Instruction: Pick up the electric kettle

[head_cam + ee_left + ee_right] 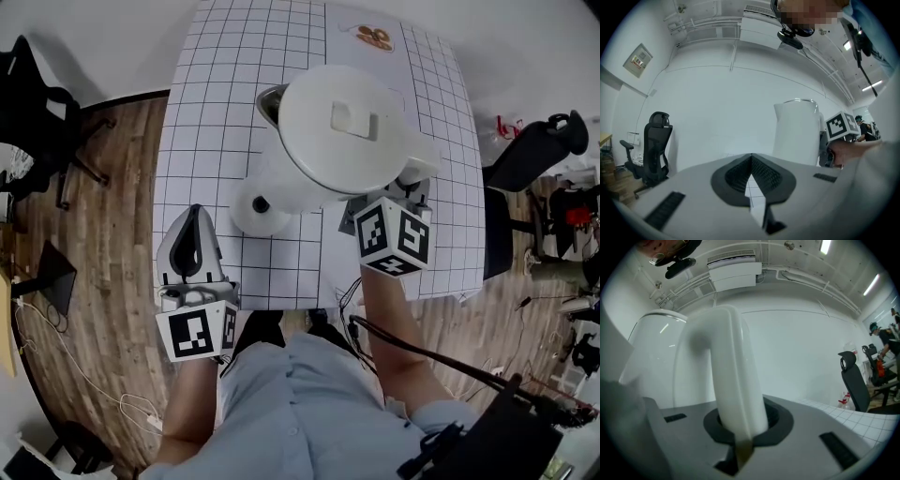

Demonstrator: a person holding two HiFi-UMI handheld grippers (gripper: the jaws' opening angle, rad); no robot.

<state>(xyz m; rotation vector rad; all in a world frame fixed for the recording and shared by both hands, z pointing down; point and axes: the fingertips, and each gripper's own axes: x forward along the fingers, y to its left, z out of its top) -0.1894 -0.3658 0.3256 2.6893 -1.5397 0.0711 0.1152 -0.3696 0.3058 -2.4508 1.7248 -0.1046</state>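
The white electric kettle (342, 122) hangs above the gridded table (225, 75), off its round white base (258, 208), which lies below at its left. My right gripper (410, 185) is shut on the kettle's handle (733, 371), which runs up between the pads, with the kettle body (651, 348) to the left. My left gripper (192, 217) is shut and holds nothing, hovering near the table's front edge left of the base. In the left gripper view its pads (740, 173) meet, and the kettle (797, 131) stands to the right beside the right gripper's marker cube (843, 125).
A black office chair (534, 150) stands right of the table, and dark chair parts (37, 112) lie on the wooden floor to the left. An orange print (375, 37) marks the table's far end. Cables trail on the floor near my feet.
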